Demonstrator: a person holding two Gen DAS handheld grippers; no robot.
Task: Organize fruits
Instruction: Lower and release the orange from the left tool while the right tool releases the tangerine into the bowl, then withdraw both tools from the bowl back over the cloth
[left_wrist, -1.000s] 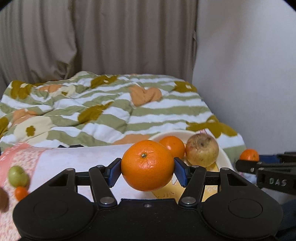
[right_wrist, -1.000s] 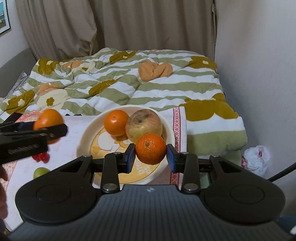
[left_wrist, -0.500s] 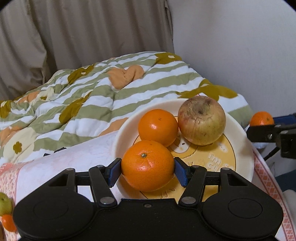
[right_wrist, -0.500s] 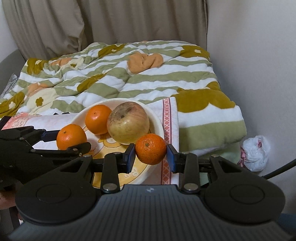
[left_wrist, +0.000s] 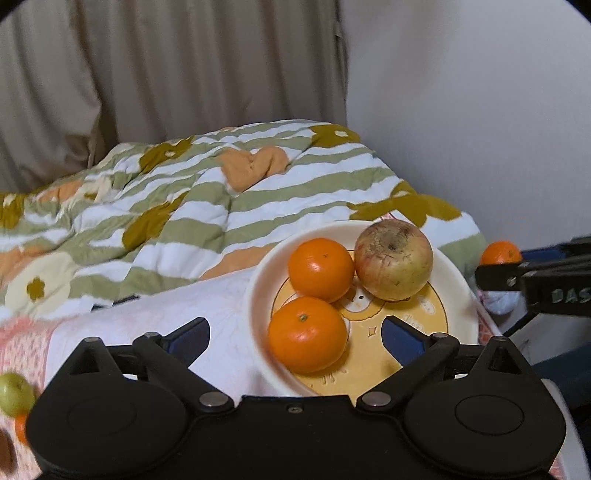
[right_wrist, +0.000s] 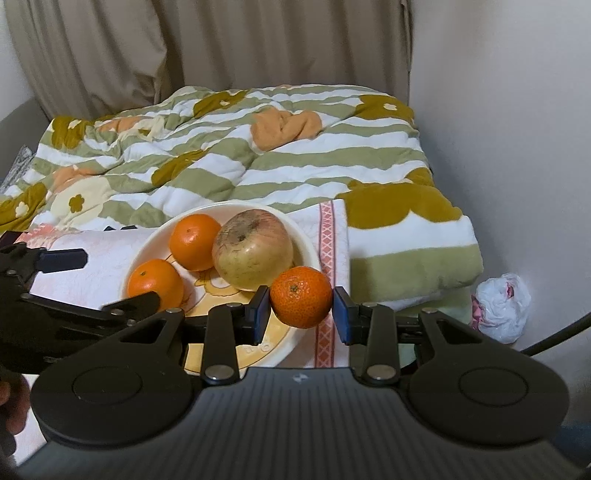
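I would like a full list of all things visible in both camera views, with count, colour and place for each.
mandarins: three, orange; two in bowl, one in right tool.
apple: one, yellow-red, in bowl.
bowl: one, cream, on pink cloth.
small fruits: two, green and orange, left on cloth.
blanket: one, green-white striped, behind bowl.
plastic bag: one, white, by wall.
curtain: beige, at back.
left tool: black, jaws just opened, mandarin released.
right tool: black, grips mandarin.

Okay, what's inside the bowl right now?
The bowl holds two oranges, one at the front and one behind it, plus an apple. A yellow cartoon print shows on the bottom, but the fruit covers most of it.
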